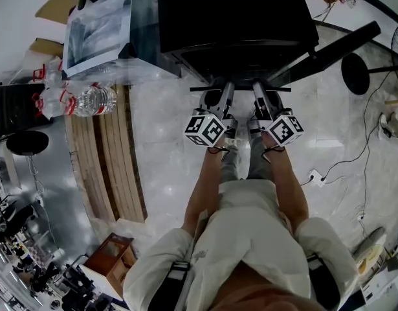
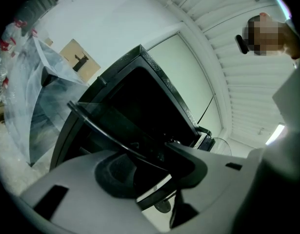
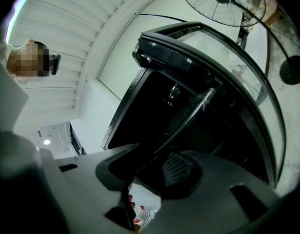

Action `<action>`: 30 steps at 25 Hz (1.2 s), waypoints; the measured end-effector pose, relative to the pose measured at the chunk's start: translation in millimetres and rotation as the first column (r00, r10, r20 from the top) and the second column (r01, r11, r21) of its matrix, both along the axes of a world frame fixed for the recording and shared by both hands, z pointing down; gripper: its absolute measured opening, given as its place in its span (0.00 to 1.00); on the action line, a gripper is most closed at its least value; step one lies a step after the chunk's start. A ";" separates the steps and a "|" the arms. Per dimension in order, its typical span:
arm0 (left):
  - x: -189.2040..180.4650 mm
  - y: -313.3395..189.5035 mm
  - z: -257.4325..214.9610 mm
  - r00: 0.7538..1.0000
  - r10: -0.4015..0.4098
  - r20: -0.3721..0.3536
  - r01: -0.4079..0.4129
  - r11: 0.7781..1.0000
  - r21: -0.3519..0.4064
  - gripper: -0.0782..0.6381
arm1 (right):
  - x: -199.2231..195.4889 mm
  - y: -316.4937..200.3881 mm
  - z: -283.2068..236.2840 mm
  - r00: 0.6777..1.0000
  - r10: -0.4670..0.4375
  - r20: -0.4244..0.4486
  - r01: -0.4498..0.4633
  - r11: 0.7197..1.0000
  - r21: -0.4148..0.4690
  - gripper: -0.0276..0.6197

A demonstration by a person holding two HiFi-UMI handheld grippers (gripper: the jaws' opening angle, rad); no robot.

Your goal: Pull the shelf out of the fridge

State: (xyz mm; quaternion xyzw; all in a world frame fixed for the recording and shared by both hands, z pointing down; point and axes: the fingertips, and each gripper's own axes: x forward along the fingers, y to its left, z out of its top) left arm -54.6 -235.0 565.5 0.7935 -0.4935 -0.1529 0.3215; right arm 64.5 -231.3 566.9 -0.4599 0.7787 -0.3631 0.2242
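Your left hand-held gripper [image 1: 224, 96] and right hand-held gripper [image 1: 259, 96] are both pinched narrow on the front edge of the shelf [image 1: 241, 89], which runs 9-to-3 across the fridge [image 1: 237, 18] at 12 o'clock, seemingly partly out, so pull straight toward 6.

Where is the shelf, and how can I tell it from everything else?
Find the big black fridge, standing open. At its open front sits the shelf, a thin flat pane with a dark rim. It is the only thing that both the left gripper and the right gripper are clamped on.
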 end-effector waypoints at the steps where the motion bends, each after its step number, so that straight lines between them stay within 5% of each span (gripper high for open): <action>1: 0.5 2.8 0.0 1.000 0.002 -0.003 -0.002 1.000 -0.001 0.35 | 0.6 2.8 0.2 1.000 0.000 -0.001 0.000 1.000 -0.001 0.23; 30: 1.2 65.8 -2.9 1.000 0.026 -0.012 -0.027 0.999 -0.024 0.35 | -1.4 66.9 -8.4 1.000 -0.014 0.023 0.014 1.000 -0.016 0.22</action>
